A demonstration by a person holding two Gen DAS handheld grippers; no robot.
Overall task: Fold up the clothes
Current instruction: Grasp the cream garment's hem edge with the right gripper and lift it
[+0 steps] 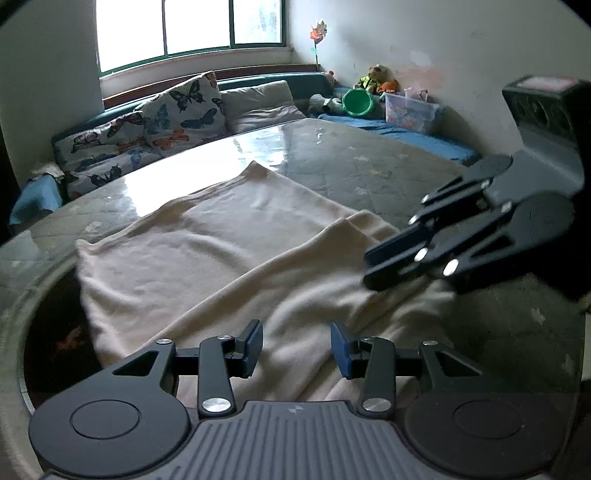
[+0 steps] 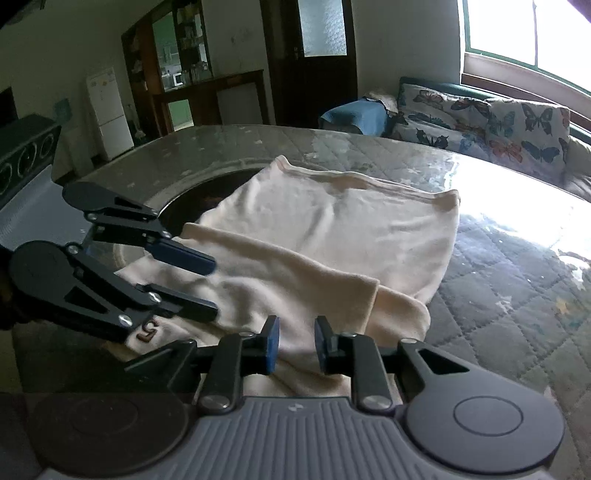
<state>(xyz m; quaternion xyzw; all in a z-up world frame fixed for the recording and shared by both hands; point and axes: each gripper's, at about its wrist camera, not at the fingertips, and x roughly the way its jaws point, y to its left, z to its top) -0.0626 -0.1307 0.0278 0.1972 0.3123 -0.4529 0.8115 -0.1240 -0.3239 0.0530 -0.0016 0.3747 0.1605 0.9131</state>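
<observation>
Daylit living room, window (image 1: pixel 192 29) behind a teal sofa (image 1: pixel 258 79) lined with butterfly-print cushions (image 1: pixel 177 110) and a plain grey pillow (image 1: pixel 258 103). Closer in, a round table (image 1: pixel 369 162) under a quilted grey cover with a glossy clear sheet on top; dark round opening (image 2: pixel 199 192) showing at the table's near-left edge.

Cream garment (image 1: pixel 207 243) spread flat across the middle of the tabletop, one far corner toward the sofa side, its left edge overhanging the dark opening. Nearer portion folded over itself in soft ridges, a doubled flap ending in a rounded corner (image 2: pixel 402 306) toward the right edge. Small brown "5" mark (image 2: pixel 147 330) on the cloth at the near-left, just under the other tool.

Left gripper (image 1: pixel 297 347) low over the near folds, blue pads set moderately apart, nothing between them. Right gripper (image 2: pixel 295 343) likewise parted but narrower, cloth visible through the gap, not pinched. Seen from the left wrist, right gripper's fingers (image 1: pixel 391 254) angled down onto the right side of the garment; contact hard to judge through blur.

On the far sofa end, by the wall corner: green bowl-like tub (image 1: pixel 358 103) tipped on its side, interior apparently bare; clear plastic storage box (image 1: pixel 410 112) holding colourful items too small to identify. Stuffed toys (image 1: pixel 376 79) beside them, a pinwheel (image 1: pixel 318 35) above.
</observation>
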